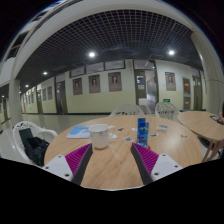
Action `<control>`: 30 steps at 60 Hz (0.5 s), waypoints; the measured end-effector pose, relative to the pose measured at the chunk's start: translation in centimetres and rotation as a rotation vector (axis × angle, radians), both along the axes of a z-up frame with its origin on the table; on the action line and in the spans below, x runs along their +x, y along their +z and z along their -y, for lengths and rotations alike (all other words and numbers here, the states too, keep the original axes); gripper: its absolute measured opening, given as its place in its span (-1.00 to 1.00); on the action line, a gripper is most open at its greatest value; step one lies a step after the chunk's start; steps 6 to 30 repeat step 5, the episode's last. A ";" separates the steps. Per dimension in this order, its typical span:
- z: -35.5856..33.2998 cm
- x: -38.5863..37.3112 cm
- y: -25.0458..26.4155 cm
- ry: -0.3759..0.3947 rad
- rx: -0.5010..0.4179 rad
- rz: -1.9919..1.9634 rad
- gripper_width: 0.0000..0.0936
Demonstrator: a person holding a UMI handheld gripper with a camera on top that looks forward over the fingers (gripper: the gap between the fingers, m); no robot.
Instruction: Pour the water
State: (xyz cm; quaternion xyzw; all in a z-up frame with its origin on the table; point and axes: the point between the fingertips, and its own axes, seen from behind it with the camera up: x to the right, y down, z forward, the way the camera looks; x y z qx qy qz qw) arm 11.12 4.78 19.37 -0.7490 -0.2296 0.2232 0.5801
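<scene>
A white cup point(99, 136) stands on the round wooden table point(115, 165), just beyond my left finger. A small blue bottle or can point(142, 130) stands beyond my right finger, a little farther off. My gripper point(112, 160) is open and empty, its magenta pads point(79, 157) spread wide over bare tabletop. Nothing is between the fingers.
Some blue papers or cloths point(79, 131) lie on the far left of the table. A white chair with a dark bag point(32, 145) stands at the left. Another round table point(203, 122) and chairs are at the right. Walls with doors and posters stand beyond.
</scene>
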 end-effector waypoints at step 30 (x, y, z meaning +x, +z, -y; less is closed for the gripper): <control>0.1 -1.8 -1.5 0.027 0.020 -0.007 0.79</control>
